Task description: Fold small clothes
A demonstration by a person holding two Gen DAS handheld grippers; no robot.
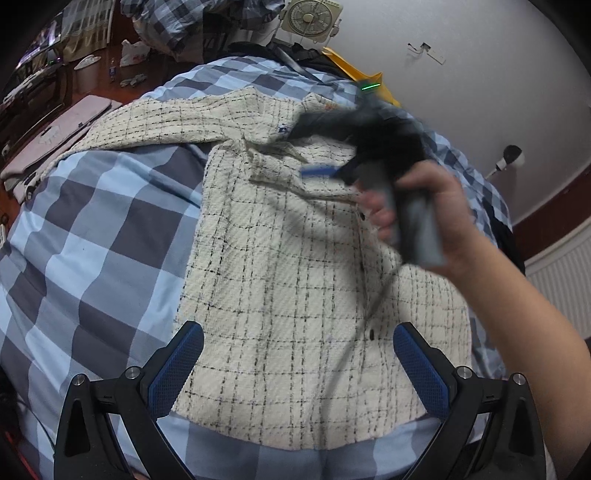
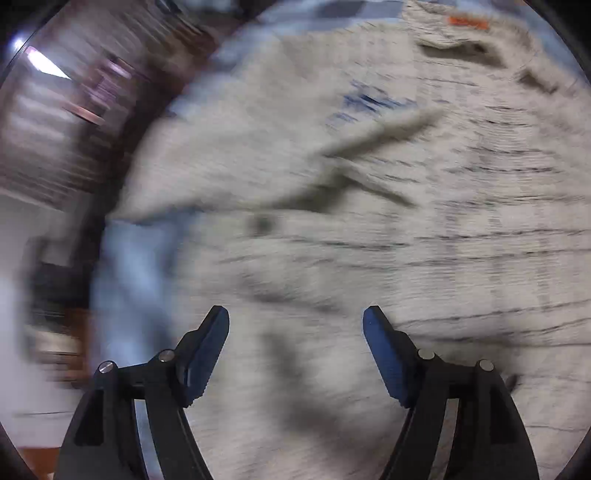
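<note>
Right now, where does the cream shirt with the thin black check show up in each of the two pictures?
Left wrist view: the cream woven shirt with thin black check lines lies spread across the middle, on the blue-and-grey checked bedcover.
Right wrist view: the same shirt fills the centre and right, blurred.
Shared landmark: the small orange label at the collar.

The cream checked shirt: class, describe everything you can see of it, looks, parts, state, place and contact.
The cream checked shirt looks like thick, textured woven cloth with thin black grid lines. It lies spread face up on the blue checked bedcover, one sleeve stretched sideways, collar area rumpled, dark buttons down the front. It is not yet folded. The left gripper is open over its hem; the right gripper, blurred, is open above it.
</note>
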